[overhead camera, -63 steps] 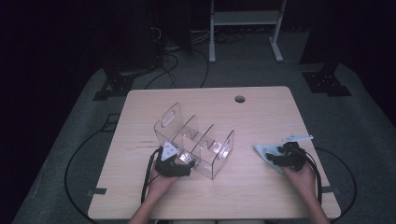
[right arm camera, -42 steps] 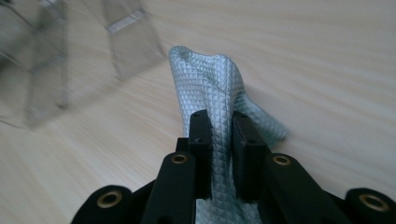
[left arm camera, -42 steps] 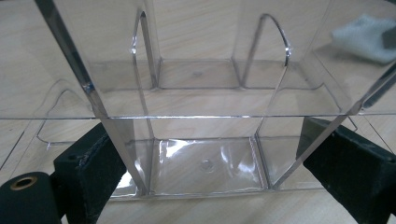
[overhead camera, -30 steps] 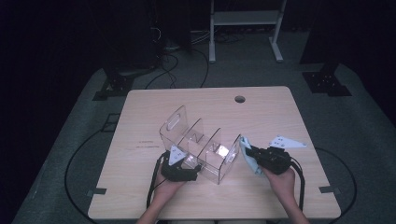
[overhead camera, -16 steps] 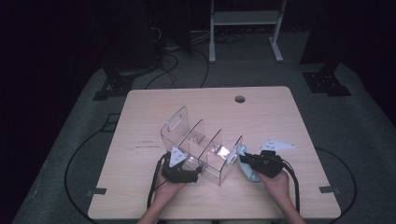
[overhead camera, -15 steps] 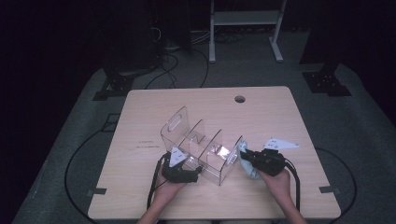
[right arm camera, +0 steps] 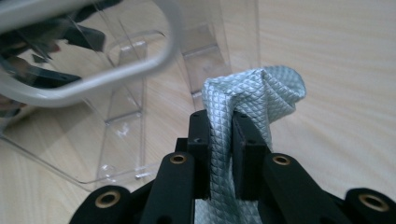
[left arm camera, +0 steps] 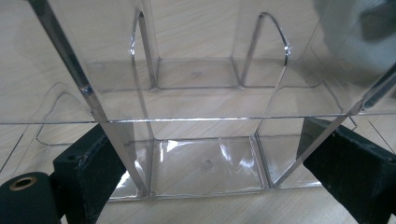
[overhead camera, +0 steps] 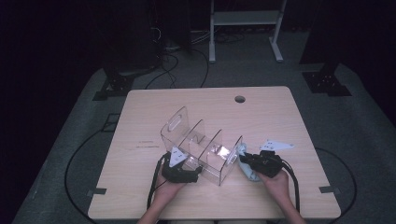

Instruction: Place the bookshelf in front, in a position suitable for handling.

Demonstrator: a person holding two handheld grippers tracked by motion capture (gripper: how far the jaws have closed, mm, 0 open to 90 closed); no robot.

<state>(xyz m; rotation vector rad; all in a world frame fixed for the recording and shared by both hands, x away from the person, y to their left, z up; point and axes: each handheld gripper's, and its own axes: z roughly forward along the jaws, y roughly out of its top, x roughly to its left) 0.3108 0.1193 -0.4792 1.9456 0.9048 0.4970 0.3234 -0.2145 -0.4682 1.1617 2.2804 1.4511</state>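
1. Right gripper [right arm camera: 219,154]: clenched on the pale blue cloth [right arm camera: 247,107]. It has carried the cloth in from the right of the worktop [overhead camera: 299,121] to the organizer's end wall.
2. Left gripper [overhead camera: 180,169]: jaws straddle the clear organizer's [overhead camera: 201,144] near wall, steadying it; it has stayed put.
3. Implication: wiping of the organizer is about to begin.

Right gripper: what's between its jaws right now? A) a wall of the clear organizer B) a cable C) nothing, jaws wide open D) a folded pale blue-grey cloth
D: in the right gripper view the right gripper has its two black jaws pinched on a folded, quilted-texture pale cloth, with the clear organizer lying just beyond it on the table.
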